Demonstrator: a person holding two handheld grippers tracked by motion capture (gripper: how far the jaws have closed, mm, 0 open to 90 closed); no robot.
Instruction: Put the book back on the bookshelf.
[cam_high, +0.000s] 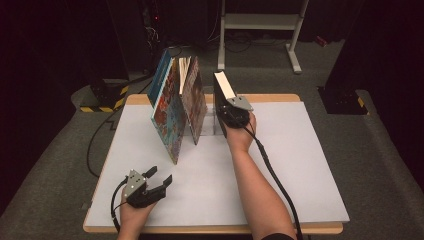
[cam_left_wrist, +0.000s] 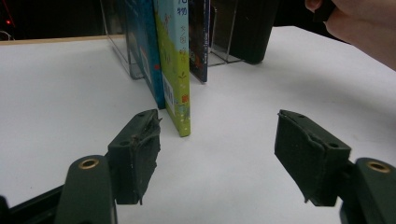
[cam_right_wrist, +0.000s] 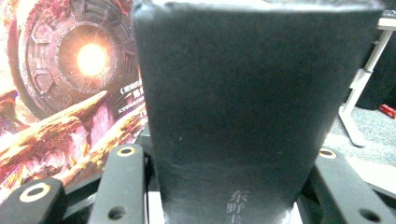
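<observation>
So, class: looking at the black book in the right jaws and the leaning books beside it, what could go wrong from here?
1. The right gripper grips the black book by its spine; if it lets go before the book has support, the book may topple.
2. The colourful books already lean steeply in the clear stand; a nudge might slide them flat.
3. The left gripper rests open near the table's front edge, too far away to steady anything.

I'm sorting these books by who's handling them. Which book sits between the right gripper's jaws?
The thick black book, standing upright apart from the three colourful leaning books, sits between the right gripper jaws.
</observation>
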